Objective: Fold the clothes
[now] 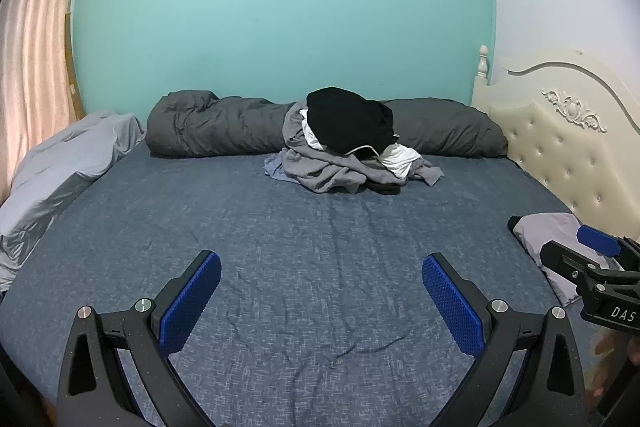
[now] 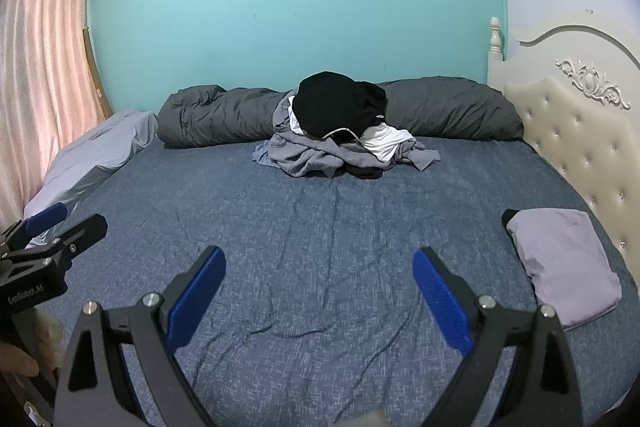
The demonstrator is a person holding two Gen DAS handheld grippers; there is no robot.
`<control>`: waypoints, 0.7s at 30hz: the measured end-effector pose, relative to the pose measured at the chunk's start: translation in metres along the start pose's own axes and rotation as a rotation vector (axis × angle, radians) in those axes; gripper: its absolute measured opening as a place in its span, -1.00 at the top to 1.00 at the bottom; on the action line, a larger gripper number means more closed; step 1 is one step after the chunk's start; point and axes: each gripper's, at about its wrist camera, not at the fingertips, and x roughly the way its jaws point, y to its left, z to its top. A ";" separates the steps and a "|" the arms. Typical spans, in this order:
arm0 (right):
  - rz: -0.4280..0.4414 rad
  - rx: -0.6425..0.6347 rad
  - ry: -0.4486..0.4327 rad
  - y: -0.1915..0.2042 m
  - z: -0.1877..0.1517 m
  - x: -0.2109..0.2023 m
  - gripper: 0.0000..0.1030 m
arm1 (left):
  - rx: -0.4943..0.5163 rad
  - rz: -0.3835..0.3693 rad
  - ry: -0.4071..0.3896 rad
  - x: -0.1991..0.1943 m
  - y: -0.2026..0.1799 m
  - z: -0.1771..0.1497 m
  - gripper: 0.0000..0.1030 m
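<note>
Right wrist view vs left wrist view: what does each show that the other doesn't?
Right wrist only: the folded grey garment in full, and the left gripper from the side.
Left wrist only: the right gripper from the side, covering part of that garment.
Both: the clothes pile against the dark duvet, blue sheet, headboard, curtain. Both grippers are open and empty.

One heap of unfolded clothes (image 2: 340, 135), one folded garment (image 2: 564, 263), one rolled quilt (image 2: 452, 107), two claws (image 1: 320, 303).

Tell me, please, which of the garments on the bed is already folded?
The light grey garment lying alone by the headboard is folded flat. The rest, black, white and grey, sit crumpled in one pile against the dark duvet.
</note>
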 end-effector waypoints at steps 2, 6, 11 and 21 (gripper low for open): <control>-0.003 -0.005 -0.001 0.000 0.000 0.001 -0.85 | 0.005 0.002 0.006 0.000 0.000 -0.001 -0.99; -0.009 -0.012 -0.002 0.001 0.001 0.001 -0.85 | 0.012 0.005 0.002 0.000 -0.005 -0.003 -0.99; -0.007 -0.009 -0.004 0.001 0.000 -0.001 -0.85 | 0.003 -0.001 0.004 0.006 -0.003 -0.007 -0.99; -0.005 -0.003 -0.002 0.001 0.001 -0.002 -0.85 | 0.003 0.002 0.000 0.003 -0.002 -0.006 -0.99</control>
